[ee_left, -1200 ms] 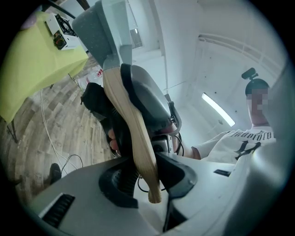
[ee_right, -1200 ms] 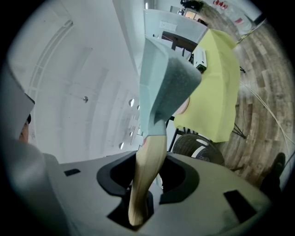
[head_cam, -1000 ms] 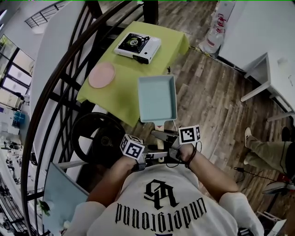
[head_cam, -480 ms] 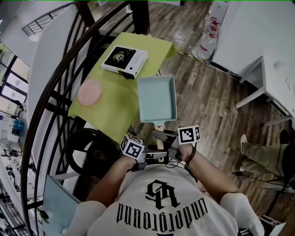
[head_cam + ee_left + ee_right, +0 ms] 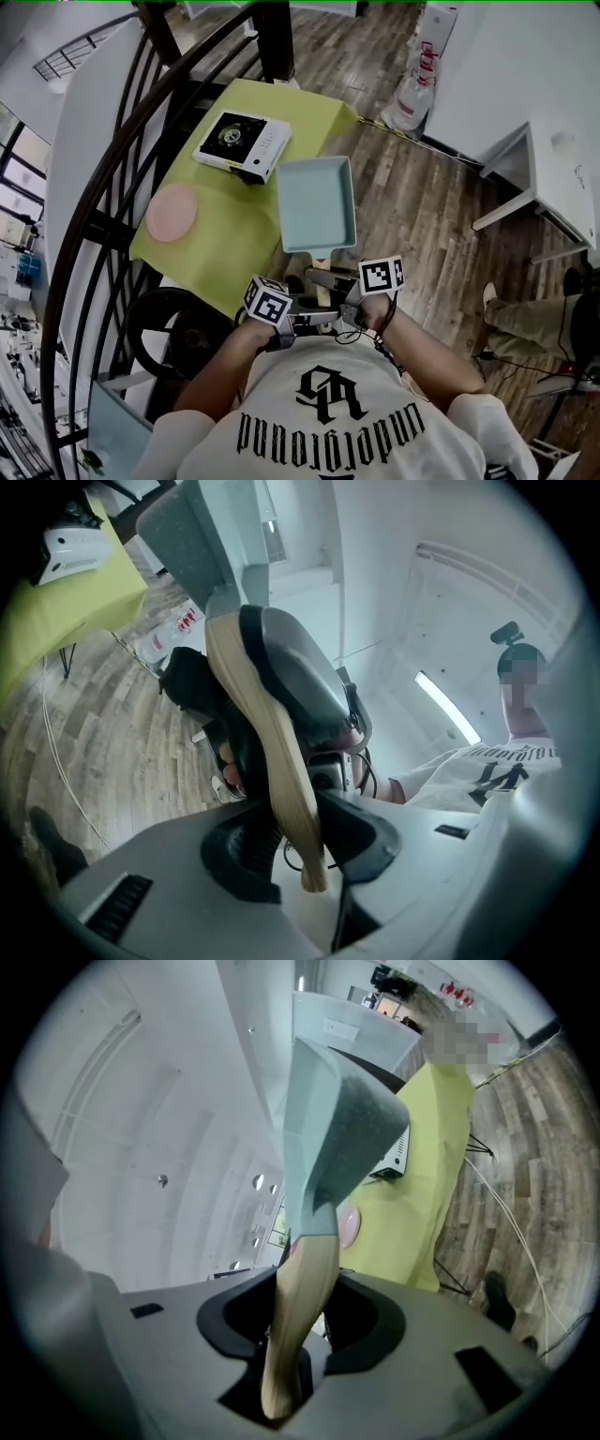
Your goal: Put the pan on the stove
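Observation:
A light blue rectangular pan (image 5: pixel 319 204) hangs in the air over the near edge of the yellow-green table (image 5: pixel 239 244). Both grippers hold its wooden handle (image 5: pixel 324 272). My left gripper (image 5: pixel 305 319) is shut on the handle's end (image 5: pixel 281 761) from the left. My right gripper (image 5: pixel 328 281) is shut on the handle (image 5: pixel 298 1307) from the right. The white portable stove (image 5: pixel 242 143) sits on the table just left of and beyond the pan. In the right gripper view the pan (image 5: pixel 337 1129) stands ahead of the jaws with the stove (image 5: pixel 399 1157) behind it.
A pink plate (image 5: pixel 172 212) lies on the table's left part. A dark curved railing (image 5: pixel 103 187) runs along the left, with a black round wheel (image 5: pixel 178 328) below. A white table (image 5: pixel 562 159) and a person's leg (image 5: pixel 530 314) are at the right. A cable (image 5: pixel 441 150) crosses the wood floor.
Both grippers have carried the pan toward the table. The stove and plate now lie closer in the head view, and the pan's far corner nearly reaches the stove.

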Demonstrator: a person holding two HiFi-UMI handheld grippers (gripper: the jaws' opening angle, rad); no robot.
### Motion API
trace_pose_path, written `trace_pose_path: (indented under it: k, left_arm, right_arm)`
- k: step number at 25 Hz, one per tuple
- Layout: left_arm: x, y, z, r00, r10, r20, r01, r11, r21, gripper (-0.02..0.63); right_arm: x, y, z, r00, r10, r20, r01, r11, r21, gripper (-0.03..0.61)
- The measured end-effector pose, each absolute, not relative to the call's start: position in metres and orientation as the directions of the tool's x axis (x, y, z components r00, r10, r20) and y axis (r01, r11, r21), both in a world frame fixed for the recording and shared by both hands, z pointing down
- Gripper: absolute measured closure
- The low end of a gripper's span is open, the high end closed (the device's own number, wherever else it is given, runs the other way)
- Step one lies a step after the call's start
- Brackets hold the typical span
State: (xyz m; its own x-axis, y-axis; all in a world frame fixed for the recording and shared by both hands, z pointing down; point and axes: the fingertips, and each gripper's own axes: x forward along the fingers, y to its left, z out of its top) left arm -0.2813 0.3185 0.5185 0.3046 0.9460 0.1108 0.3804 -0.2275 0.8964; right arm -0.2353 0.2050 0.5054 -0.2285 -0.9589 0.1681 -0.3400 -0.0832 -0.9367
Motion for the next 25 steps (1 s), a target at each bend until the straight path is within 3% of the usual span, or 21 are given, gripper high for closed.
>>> trace_pose_path:
  k: [14, 25]
  left_arm:
    - [-0.145, 0.176, 0.525, 0.320, 0.944, 0.081, 0.381, -0.206, 0.901, 0.493]
    - [-0.100, 0.092, 0.514, 0.354, 0.933, 0.067, 0.369, -0.205, 0.906, 0.492]
  right_arm:
    - [-0.100, 0.063, 0.514, -0.231, -0.954, 0.189, -0.337, -0.104, -0.936, 0.434]
    - [-0.060, -0.024, 0.507, -0.280, -0.938, 0.205, -0.333, -0.106, -0.937, 0.434]
